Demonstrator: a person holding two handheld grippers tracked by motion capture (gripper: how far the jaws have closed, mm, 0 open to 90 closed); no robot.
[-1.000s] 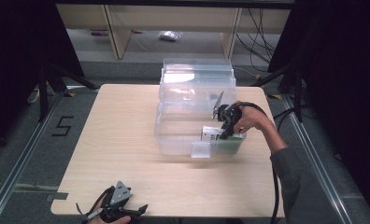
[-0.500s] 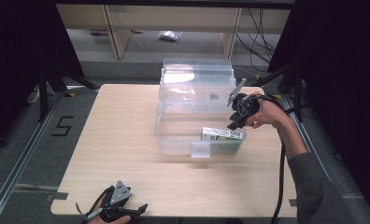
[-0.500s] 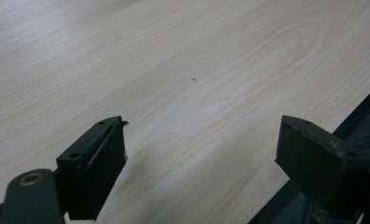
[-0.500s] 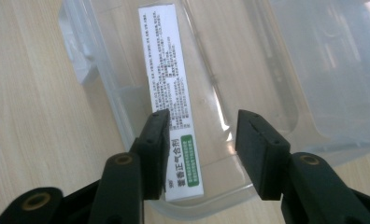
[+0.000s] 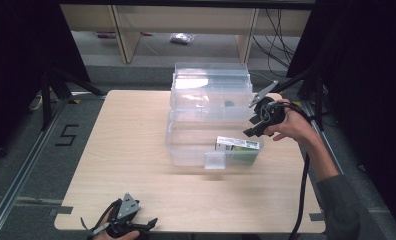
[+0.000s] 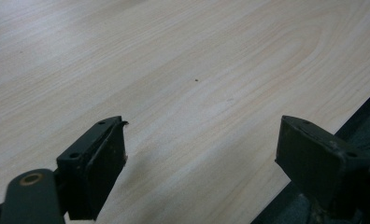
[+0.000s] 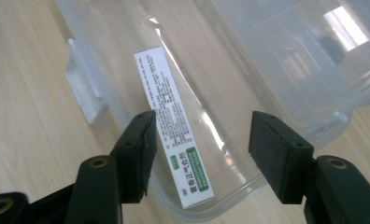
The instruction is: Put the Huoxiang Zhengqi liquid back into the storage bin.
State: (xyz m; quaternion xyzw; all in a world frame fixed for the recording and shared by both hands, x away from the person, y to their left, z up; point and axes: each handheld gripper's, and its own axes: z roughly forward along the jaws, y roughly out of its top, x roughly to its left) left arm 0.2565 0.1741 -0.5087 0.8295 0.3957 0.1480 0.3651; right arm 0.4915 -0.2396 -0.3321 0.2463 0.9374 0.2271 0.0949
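Observation:
A clear plastic box [image 5: 186, 150] stands mid-table with its lid [image 5: 211, 87] hinged open behind it. A white and green carton [image 5: 238, 145] lies flat in the box's front right corner. My right gripper [image 5: 253, 129] hangs open just above that corner, held by a hand. In the right gripper view the carton [image 7: 174, 126] lies below the open right gripper [image 7: 204, 128], not touching the jaws. My left gripper [image 5: 143, 226] rests at the table's front left edge. In the left gripper view the left gripper [image 6: 204, 140] is open over bare wood.
The box's front latch [image 5: 215, 160] sticks out toward me, and the same latch [image 7: 87, 98] shows in the right gripper view. The wooden table [image 5: 126, 145] ends close to the left gripper. Shelves and cables stand behind the table; black stands flank it.
My right gripper has lifted up and to the right, away from the carton, which stays lying in the box. The left gripper has not moved.

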